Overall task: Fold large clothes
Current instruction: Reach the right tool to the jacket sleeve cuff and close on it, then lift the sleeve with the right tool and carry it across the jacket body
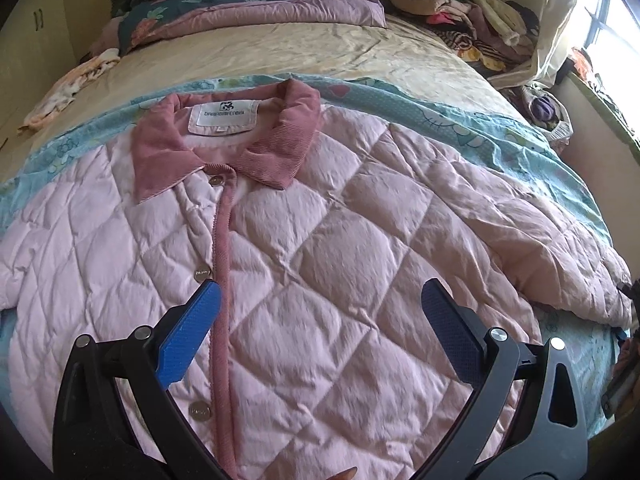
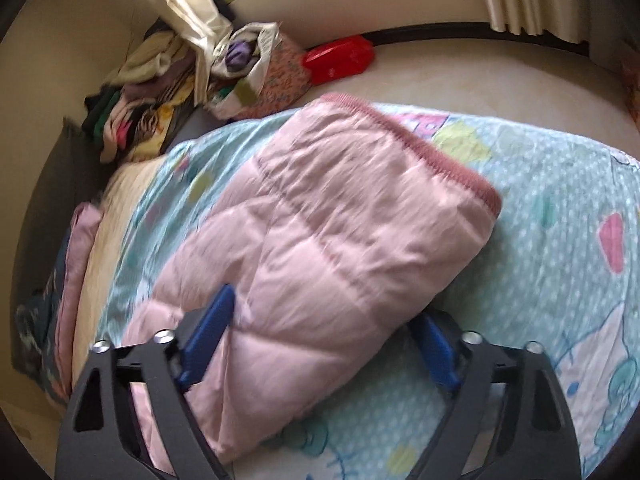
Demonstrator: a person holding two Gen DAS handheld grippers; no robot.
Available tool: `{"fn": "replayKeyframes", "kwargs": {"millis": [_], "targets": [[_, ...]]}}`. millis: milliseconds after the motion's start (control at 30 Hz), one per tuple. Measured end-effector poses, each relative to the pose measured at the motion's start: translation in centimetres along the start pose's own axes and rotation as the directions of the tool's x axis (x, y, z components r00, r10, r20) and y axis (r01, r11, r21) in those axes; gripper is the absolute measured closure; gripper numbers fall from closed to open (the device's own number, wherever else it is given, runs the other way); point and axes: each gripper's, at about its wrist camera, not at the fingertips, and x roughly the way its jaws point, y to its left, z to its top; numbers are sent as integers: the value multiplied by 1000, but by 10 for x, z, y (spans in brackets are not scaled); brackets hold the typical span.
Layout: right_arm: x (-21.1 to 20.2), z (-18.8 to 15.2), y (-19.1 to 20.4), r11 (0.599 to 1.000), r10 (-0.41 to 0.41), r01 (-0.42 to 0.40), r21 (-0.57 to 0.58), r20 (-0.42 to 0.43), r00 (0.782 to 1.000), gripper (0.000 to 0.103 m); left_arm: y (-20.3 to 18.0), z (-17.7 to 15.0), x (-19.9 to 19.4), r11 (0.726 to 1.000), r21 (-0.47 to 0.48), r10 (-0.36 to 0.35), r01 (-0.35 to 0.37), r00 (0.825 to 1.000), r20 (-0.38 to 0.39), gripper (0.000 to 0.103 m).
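Note:
A pale pink quilted jacket with a dusty-rose corduroy collar lies front up and spread flat on a light blue cartoon sheet. My left gripper is open and empty, hovering over the jacket's chest beside the buttoned placket. In the right wrist view the jacket's sleeve with its rose ribbed cuff stretches away from me. My right gripper is open, with the sleeve lying between its jaws; the right finger is partly hidden under the fabric.
A folded quilt lies at the bed's head. A heap of mixed clothes sits at the far right corner, seen again in the right wrist view. A red case lies by the wall. A small floral garment lies at left.

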Motion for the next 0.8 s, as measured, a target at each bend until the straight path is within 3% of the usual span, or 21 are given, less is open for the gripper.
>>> {"fn": "replayKeyframes", "kwargs": {"millis": [100, 267, 533, 800], "targets": [[-3, 5, -3, 999, 39, -40, 27, 40, 998, 56, 3, 2, 2, 1000, -6, -3, 3, 1000, -3, 9], [-31, 11, 23, 989, 127, -118, -91, 101, 987, 73, 7, 7, -5, 1000, -12, -5, 5, 1000, 1, 9], [-99, -1, 111, 899, 301, -229, -373, 146, 942, 78, 21, 19, -38, 1000, -16, 7, -7, 999, 52, 9], [-155, -24, 192, 783, 425, -297, -546, 122, 897, 84, 50, 36, -74, 998, -36, -40, 44, 995, 96, 9]]}}
